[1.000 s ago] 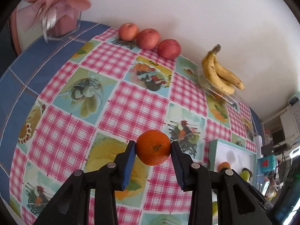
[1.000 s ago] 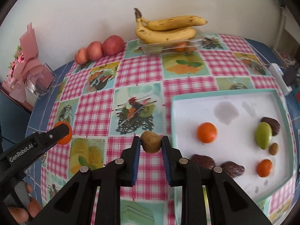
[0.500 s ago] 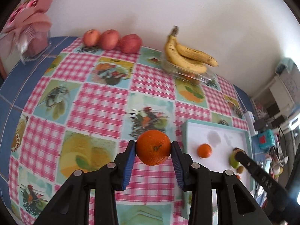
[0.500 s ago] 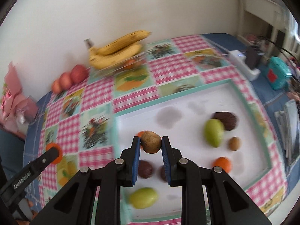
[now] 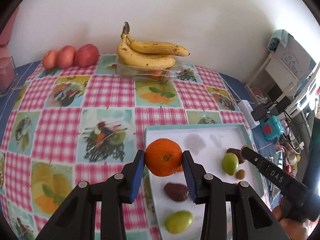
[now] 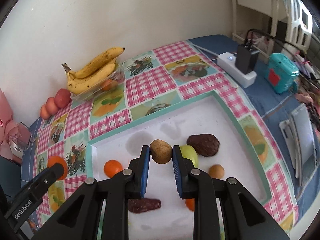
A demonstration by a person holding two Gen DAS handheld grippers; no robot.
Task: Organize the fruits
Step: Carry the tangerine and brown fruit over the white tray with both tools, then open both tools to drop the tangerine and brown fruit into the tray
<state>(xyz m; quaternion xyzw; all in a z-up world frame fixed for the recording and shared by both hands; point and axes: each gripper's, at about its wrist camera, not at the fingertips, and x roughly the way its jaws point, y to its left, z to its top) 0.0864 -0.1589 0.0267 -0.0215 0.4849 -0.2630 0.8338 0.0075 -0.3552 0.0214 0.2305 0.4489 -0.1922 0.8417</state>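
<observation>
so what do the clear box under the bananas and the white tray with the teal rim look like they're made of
Clear box under the bananas: thin glossy plastic, probably; it is see-through, with orange fruit showing inside and creased, shiny edges.
White tray with the teal rim: matte and smooth, maybe plastic or coated board; the flat white floor shows grey smudges and no glare.

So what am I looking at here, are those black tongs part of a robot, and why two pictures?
No robot: a person holds two hand tools, each with two fingers and a camera looking along them. One picture comes from the left gripper, shut on an orange; the other from the right gripper, shut on a small brown fruit. Both hover at a white tray that holds more fruit on a checked tablecloth. Bananas and apples sit by the wall.
</observation>
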